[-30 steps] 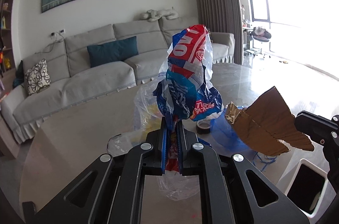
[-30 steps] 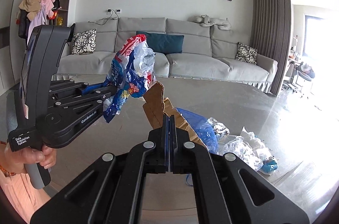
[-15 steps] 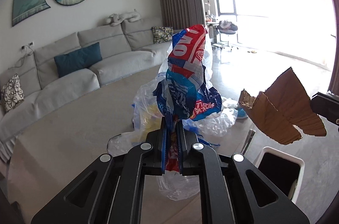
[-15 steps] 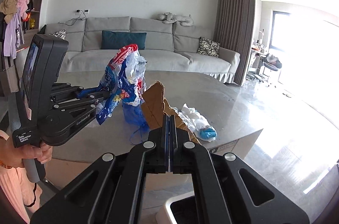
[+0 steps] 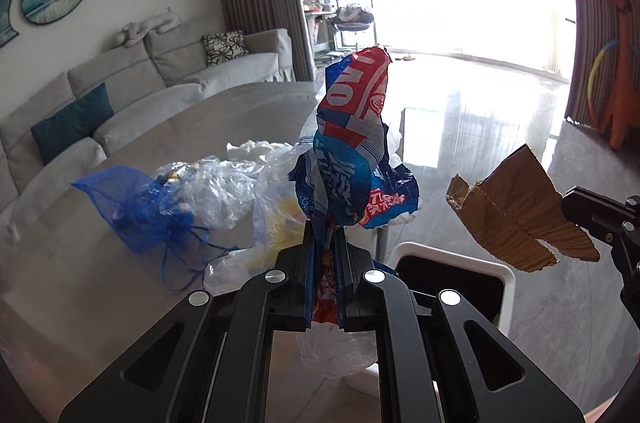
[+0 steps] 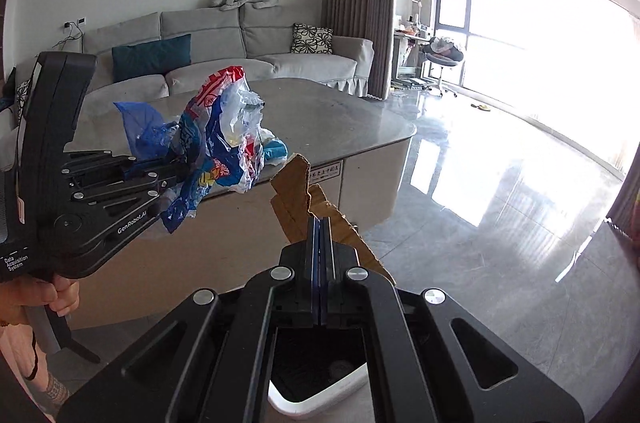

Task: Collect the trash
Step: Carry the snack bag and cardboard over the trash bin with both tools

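Trash is mid-haul: left gripper (image 5: 322, 247) pinches a wrapper (image 5: 352, 151), right gripper (image 6: 321, 243) pinches cardboard (image 6: 298, 201), both near the bin (image 5: 456, 255), nothing dropped yet, and bags (image 5: 192, 195) sit on the table (image 5: 80, 287).

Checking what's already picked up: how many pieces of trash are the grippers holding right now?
2: a crumpled plastic wrapper in the left gripper, torn cardboard in the right gripper.
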Tool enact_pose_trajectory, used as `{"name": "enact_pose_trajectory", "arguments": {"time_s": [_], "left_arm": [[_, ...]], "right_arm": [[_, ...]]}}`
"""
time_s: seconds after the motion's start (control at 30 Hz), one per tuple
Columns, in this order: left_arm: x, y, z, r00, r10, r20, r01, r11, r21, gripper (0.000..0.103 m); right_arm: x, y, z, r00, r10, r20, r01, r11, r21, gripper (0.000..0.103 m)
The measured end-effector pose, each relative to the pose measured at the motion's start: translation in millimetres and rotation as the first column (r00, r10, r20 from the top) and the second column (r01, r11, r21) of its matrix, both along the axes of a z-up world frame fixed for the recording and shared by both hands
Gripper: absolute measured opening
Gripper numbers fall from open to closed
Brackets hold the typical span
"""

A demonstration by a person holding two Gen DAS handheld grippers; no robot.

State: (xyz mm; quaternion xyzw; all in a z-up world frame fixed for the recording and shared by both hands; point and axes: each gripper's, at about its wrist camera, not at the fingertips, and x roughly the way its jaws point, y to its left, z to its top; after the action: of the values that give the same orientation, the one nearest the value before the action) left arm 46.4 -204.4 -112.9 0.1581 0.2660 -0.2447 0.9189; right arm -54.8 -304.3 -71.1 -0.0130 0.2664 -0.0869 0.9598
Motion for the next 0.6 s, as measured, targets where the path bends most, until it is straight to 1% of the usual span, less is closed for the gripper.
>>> {"name": "enact_pose_trajectory", "arguments": {"time_s": [0.1, 0.2, 0.3, 0.4, 0.47, 0.6], "left_arm": [[-1, -15, -16, 1.000, -0.024, -0.019, 0.024, 0.999, 0.022, 0.010], [0, -27, -32, 0.998, -0.044, -0.046, 0.045, 0.998, 0.037, 0.010], [2, -37, -44, 0.996, -0.051, -0.075, 0.054, 0.998, 0.042, 0.010], [4, -41, -51, 0.994, -0.054, -0.096, 0.058, 0.997, 0.042, 0.010], [6, -42, -54, 0.993, -0.058, -0.099, 0.063, 0.997, 0.043, 0.010], [9, -45, -57, 0.993, -0.061, -0.100, 0.066, 0.997, 0.050, 0.010]], "right_arm": [[6, -10, -21, 0.999, -0.021, -0.042, 0.022, 0.999, 0.025, 0.001], [13, -13, -40, 0.996, -0.029, -0.089, 0.032, 0.999, 0.030, 0.001], [19, -11, -52, 0.992, -0.027, -0.120, 0.030, 0.999, 0.022, 0.001], [28, -14, -64, 0.988, -0.030, -0.154, 0.034, 0.999, 0.026, 0.001], [38, -18, -73, 0.983, -0.031, -0.181, 0.040, 0.998, 0.046, 0.001], [47, -21, -89, 0.973, -0.021, -0.228, 0.034, 0.998, 0.055, 0.001]]}}
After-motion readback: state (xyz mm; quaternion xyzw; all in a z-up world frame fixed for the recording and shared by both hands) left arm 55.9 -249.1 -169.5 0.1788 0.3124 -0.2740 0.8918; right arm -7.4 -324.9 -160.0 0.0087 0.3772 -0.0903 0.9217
